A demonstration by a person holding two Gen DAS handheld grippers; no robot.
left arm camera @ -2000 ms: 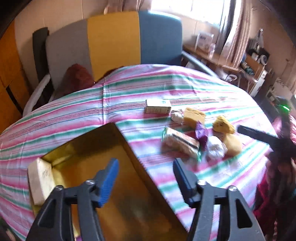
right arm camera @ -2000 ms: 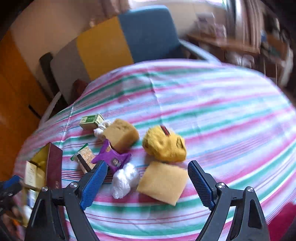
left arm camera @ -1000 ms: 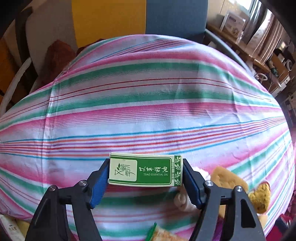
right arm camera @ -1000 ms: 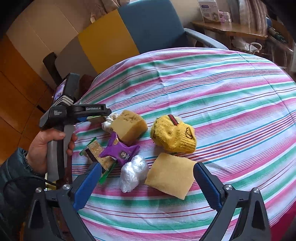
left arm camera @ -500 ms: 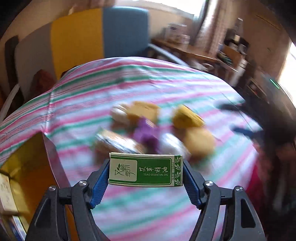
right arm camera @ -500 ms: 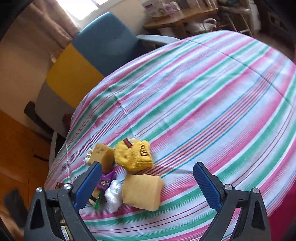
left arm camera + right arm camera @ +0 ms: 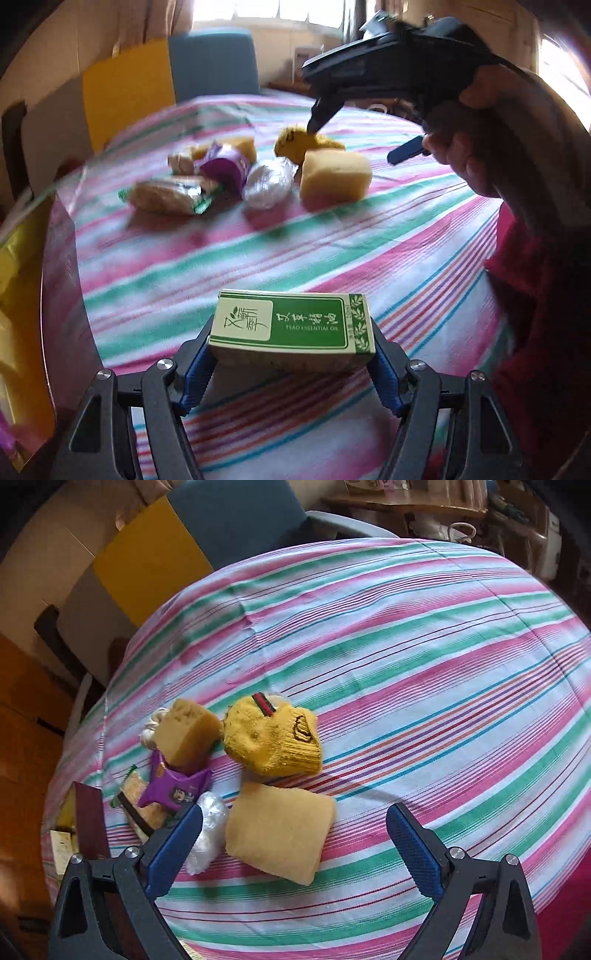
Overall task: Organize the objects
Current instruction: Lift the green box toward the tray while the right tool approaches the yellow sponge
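Blurred: snack pile (image 7: 229,177)
Left gripper (image 7: 291,354): clamps green box (image 7: 291,326), now carried off the table
Right gripper (image 7: 295,834): wide, empty

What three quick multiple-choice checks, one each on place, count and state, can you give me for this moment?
1. Where is the clear crumpled plastic bag?
A. beside the flat yellow sponge pad
B. on the blue chair
C. inside the yellow knitted hat

2. How many yellow sponge pieces lie on the striped tablecloth?
A. one
B. two
C. four

3. What is the left tool doing?
A. hanging open and bare
B. clamped on the green-and-white essential oil box
C. clamped on a purple wrapper

Answers: 1 A, the bag touches the pad's left edge. 2 B, the flat pad plus the thick sponge block. 3 B, both blue pads press the box ends.
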